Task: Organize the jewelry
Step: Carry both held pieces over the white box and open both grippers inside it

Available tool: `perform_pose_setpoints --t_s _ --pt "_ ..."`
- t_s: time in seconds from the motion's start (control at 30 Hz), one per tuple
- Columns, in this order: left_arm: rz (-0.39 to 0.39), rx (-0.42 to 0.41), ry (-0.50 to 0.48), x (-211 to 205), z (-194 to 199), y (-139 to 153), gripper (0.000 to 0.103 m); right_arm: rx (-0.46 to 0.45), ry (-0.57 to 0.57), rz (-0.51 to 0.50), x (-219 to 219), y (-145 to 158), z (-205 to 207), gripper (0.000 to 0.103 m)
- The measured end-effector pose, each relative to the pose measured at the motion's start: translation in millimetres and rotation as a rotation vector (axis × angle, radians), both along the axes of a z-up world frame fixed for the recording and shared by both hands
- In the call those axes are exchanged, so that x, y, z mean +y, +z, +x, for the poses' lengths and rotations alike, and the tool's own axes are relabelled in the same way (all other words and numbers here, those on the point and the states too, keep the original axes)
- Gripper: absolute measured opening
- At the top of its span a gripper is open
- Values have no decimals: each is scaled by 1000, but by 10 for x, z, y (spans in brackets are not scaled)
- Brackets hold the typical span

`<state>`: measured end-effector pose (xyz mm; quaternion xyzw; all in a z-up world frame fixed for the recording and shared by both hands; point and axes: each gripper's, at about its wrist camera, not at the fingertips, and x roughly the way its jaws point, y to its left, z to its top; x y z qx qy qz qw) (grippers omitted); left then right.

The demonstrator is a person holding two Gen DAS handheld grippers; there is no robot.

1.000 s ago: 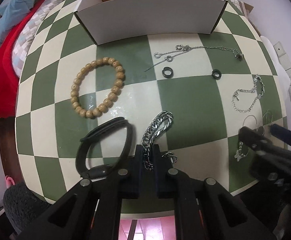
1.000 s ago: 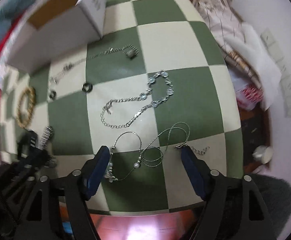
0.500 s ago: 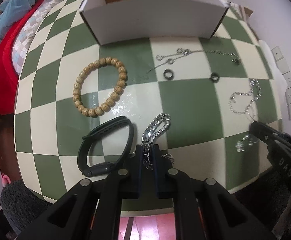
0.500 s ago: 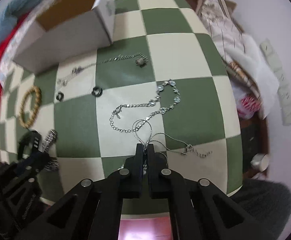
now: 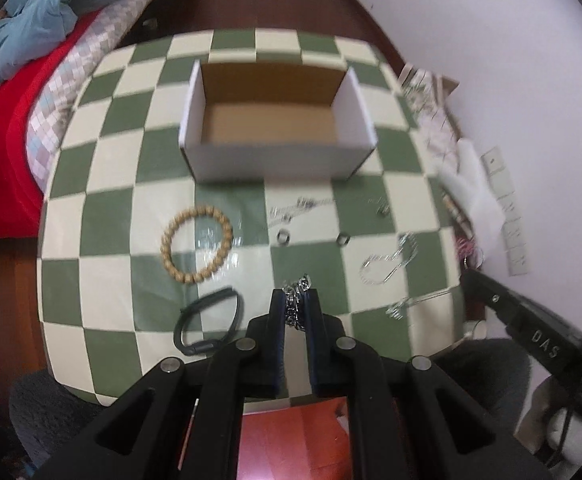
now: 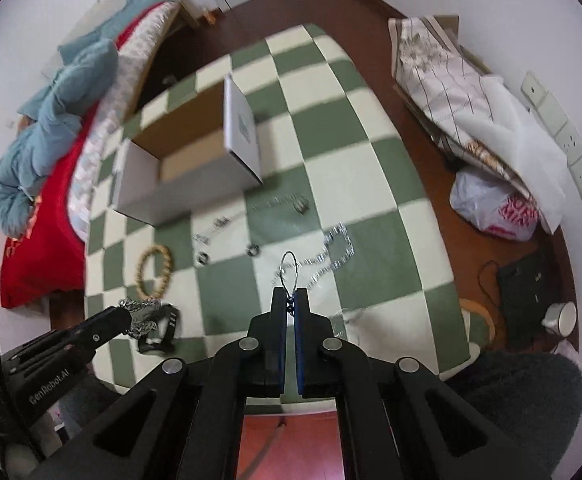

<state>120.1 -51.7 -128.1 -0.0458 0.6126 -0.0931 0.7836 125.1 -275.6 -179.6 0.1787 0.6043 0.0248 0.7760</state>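
Note:
My left gripper (image 5: 295,296) is shut on a thick silver chain bracelet (image 5: 297,304) and holds it above the checkered table. It also shows in the right wrist view (image 6: 141,312). My right gripper (image 6: 289,300) is shut on a thin silver necklace (image 6: 289,268), lifted, with its end trailing on the table (image 5: 401,308). An open, empty white cardboard box (image 5: 275,120) stands at the back. A wooden bead bracelet (image 5: 197,250), a black band (image 5: 207,328), two dark rings (image 5: 283,237), a thin chain (image 5: 299,206) and a silver link bracelet (image 5: 387,260) lie on the table.
The round green-and-cream checkered table (image 5: 103,208) drops off at the front edge. A bed with red and blue covers (image 5: 7,80) is at the left. Bags and cloth (image 6: 471,128) lie by the right wall. A dark cushion (image 6: 523,396) is below right.
Both grippers have risen and pulled back from the table. The left lifted the chain bracelet; the right shut on the thin necklace and lifted it. The box's inside now shows.

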Motion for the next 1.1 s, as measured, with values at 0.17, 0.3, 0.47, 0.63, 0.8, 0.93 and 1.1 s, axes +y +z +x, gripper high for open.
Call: perform_pose_setpoints --t_s 0.17,0.3,0.47,0.63,0.8,0.93,1.1 --pt "-34 -67 0 -66 164 281 6 -62 32 22 79 401 136 3" --pt "-54 -126 -6 -23 320 588 6 -137 59 26 160 792 271 3" --pt "-67 -173 -25 34 554 894 6 -231 98 43 306 1327 463 3" --pt "-39 -209 -40 93 877 1090 6 -321 132 35 468 1809 777 3" --pt "-16 -177 -14 213 1241 943 6 -326 153 10 672 1884 1253 3" --pt "-7 -109 17 314 1549 608 6 -252 165 27 781 1568 1629 3" --pt "-39 21 42 369 1898 63 6 -99 197 19 904 776 2056 3"
